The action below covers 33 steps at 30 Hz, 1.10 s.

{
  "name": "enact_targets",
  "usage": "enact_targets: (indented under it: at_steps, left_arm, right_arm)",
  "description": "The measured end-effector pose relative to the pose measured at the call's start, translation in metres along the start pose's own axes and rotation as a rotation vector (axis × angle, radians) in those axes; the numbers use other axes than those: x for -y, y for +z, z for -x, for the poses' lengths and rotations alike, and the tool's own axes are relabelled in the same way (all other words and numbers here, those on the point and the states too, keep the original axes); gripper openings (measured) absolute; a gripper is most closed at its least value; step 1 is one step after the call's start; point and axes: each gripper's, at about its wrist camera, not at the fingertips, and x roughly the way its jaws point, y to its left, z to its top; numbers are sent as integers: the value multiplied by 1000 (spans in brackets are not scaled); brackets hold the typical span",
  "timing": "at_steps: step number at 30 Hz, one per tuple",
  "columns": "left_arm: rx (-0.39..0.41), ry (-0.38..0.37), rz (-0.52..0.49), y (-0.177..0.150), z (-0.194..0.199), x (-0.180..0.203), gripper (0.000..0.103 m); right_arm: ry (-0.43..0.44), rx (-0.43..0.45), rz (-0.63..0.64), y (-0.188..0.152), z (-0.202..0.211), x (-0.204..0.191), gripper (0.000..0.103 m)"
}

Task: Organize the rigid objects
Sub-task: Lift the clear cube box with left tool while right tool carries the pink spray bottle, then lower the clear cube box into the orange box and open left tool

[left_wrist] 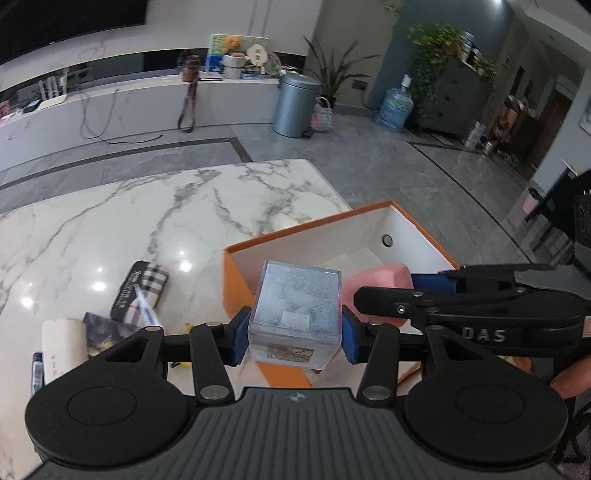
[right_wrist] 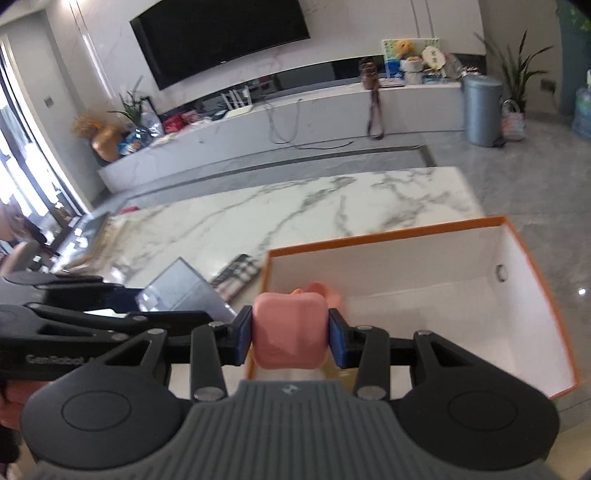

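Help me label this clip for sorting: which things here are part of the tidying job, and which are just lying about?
Part of the job:
- clear cube, in the left tongs
- pink case, in the right tongs
- orange box, open
- plaid case, on the marble table

Lying about:
- bin
- water jug
- television

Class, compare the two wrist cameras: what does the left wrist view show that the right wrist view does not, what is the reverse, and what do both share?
Only the left wrist view shows the blue water jug on the floor in full, the trailing plant above it, and a white roll on the table.

Only the right wrist view shows the dark television in full and the gold vase.

Both show the orange box, the clear cube clamped in the left gripper, the pink case clamped in the right gripper, and the grey bin.
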Motion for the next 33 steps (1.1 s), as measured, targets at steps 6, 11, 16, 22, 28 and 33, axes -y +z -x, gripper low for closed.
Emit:
enact_targets:
  at_steps: [6, 11, 16, 22, 28, 33]
  left_arm:
    - [-50, -23, -85, 3, -26, 18, 55]
    - [-86, -42, -142, -1, -47, 33, 55]
    - [-144, -54, -198, -9, -70, 46, 55]
    - [-219, -25, -234, -20, -89, 46, 55]
    - [-280, 2, -311, -22, -104, 47, 55]
    - [-354, 10, -411, -22, -119, 56, 55]
  right_arm:
    - [-105, -6, -2, -7, -9, 24, 42]
    - [-179, -33, -1, -15, -24, 44, 42]
    - [-192, -70, -20, -25, -38, 58, 42]
    - [-201, -90, -25, -30, -54, 65, 42]
    - [-202, -92, -29, -26, -63, 64, 42]
    - [-195, -97, -34, -25, -69, 67, 42]
